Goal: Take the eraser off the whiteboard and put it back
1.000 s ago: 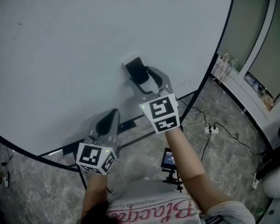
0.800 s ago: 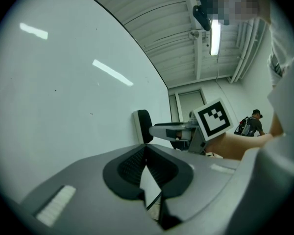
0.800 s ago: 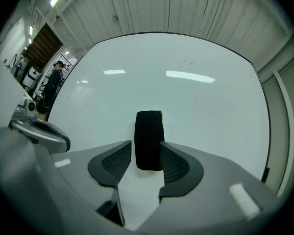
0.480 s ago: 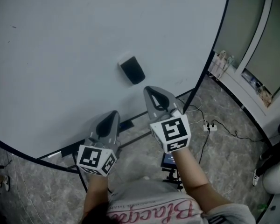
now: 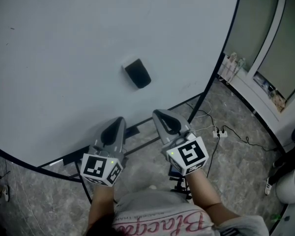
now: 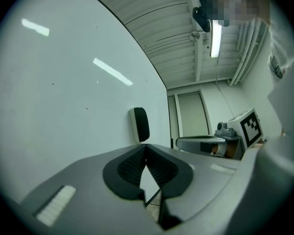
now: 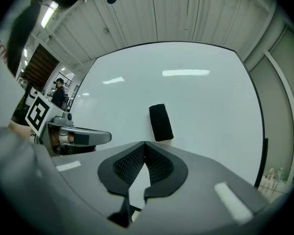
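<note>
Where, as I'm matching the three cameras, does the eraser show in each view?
Head view: eraser near centre, on the whiteboard.
Left gripper view: just above the shut jaws.
Right gripper view: above the shut jaws, slightly right.
Shared landmark: the whiteboard's dark curved edge.

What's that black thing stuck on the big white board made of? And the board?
The eraser looks like a soft, matte black pad, maybe felt or foam, on a pale plastic-looking back; nothing shines on it. The whiteboard looks hard, smooth and glossy, since ceiling lights mirror in it; coated metal or laminate, I cannot tell.
</note>
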A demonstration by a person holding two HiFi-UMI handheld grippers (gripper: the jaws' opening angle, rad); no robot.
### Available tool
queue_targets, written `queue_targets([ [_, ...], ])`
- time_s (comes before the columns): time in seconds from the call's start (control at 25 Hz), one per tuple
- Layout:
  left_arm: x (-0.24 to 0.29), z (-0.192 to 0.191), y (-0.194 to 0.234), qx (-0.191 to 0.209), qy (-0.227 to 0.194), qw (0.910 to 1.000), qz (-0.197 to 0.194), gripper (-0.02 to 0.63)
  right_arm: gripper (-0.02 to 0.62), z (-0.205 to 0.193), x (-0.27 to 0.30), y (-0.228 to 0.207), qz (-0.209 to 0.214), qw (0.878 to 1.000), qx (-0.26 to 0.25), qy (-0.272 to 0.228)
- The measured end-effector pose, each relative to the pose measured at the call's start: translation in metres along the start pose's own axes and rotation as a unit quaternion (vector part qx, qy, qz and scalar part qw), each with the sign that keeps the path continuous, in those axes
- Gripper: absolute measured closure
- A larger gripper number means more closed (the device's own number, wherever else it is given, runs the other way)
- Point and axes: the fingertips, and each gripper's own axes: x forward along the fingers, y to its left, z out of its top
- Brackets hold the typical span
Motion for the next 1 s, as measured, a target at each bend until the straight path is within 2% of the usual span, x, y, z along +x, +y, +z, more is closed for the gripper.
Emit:
queue_targets([
  [0.32, 0.000, 0.000, -0.001, -0.005, -0.003, 1.0000, -0.001, 0.607, 0.594, -0.018, -0.016, -0.002, 0.007, 0.999, 0.045, 0.008],
  [1.0, 0.003, 0.001, -0.004, -0.012, -0.011, 0.9997, -0.016, 0.607, 0.594, -0.016, -0.016, 0.001, 0.003, 0.999, 0.049, 0.009],
])
